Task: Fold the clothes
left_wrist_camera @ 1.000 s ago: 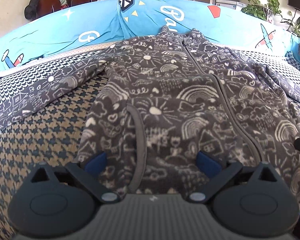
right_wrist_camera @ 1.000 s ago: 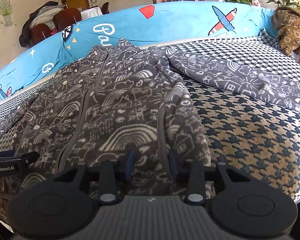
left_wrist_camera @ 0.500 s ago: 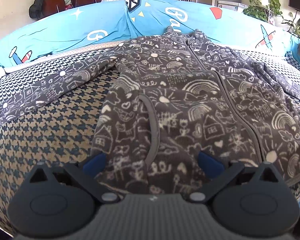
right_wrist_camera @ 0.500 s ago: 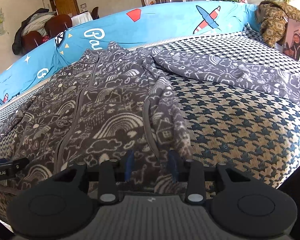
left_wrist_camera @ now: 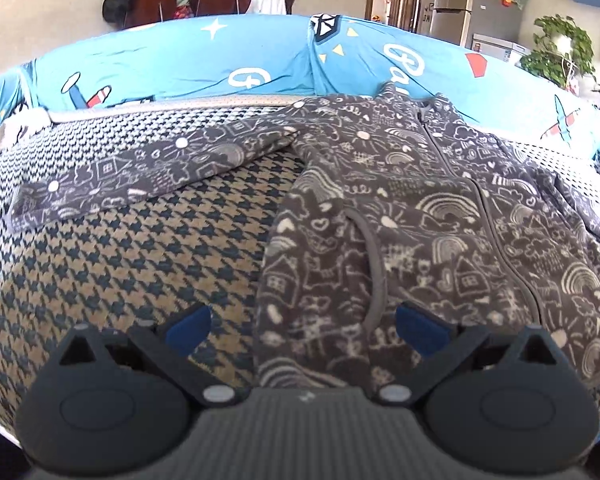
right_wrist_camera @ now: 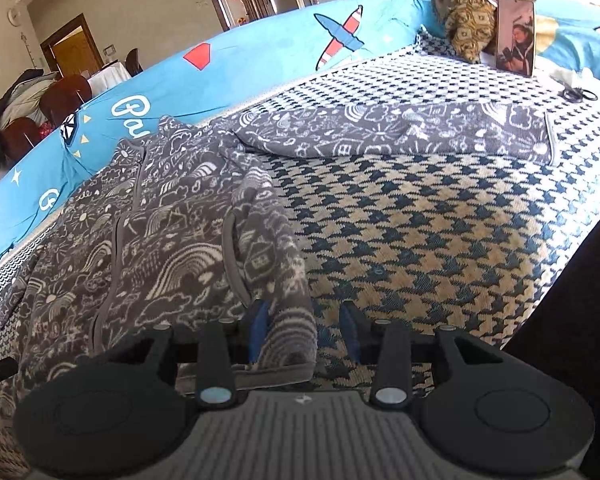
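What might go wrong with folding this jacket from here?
The right gripper is opening its jaws around the jacket hem, so that corner may slip out. The left gripper stands wide open over the other hem corner, so one side may lag. Both sleeves lie spread out and could drag.

The jacket [left_wrist_camera: 420, 240] is dark grey fleece printed with white doodles of rainbows, houses, hearts and suns. Under it, the cover [left_wrist_camera: 140, 248] is tan-and-navy houndstooth. The cushion [left_wrist_camera: 180, 64] behind is bright blue with white stars, lettering and red-striped planes.
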Tool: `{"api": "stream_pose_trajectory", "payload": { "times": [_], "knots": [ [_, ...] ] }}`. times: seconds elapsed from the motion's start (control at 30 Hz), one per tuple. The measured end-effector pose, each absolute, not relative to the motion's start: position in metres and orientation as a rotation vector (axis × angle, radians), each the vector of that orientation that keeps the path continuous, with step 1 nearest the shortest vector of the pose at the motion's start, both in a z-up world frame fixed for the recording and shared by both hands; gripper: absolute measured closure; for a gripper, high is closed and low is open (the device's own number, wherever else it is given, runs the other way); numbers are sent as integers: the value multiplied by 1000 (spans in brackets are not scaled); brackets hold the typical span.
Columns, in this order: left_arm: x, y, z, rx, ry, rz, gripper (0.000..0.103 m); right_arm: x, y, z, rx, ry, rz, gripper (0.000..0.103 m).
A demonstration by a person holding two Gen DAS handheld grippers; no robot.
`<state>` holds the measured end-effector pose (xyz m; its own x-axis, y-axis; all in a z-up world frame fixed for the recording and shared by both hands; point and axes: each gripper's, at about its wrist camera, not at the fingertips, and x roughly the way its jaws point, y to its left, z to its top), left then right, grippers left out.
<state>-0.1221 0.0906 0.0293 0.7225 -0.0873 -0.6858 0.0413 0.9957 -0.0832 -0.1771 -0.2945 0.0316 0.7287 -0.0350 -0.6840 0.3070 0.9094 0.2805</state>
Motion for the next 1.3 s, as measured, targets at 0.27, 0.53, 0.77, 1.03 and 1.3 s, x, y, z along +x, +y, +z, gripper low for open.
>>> {"api": "stream_pose_trajectory", "payload": {
  "times": [0.27, 0.53, 0.77, 1.03, 1.3],
  "knots": [
    [-122, 109, 25, -168, 807, -69, 0, -172, -286, 27, 377, 746, -131, 87],
    [-122, 112, 25, -179, 811, -48, 0, -184, -286, 43, 342, 652, -220, 99],
    [-121, 109, 24, -165, 818, -28, 0, -178, -284, 39, 310, 685, -257, 98],
    [-121, 111, 25, -166, 819, -3, 0, -186, -275, 55, 330, 583, -157, 90],
    [-120, 117, 23, -233, 857, -51, 4, -185, -238, 63, 282, 588, 87, 90]
  ]
}}
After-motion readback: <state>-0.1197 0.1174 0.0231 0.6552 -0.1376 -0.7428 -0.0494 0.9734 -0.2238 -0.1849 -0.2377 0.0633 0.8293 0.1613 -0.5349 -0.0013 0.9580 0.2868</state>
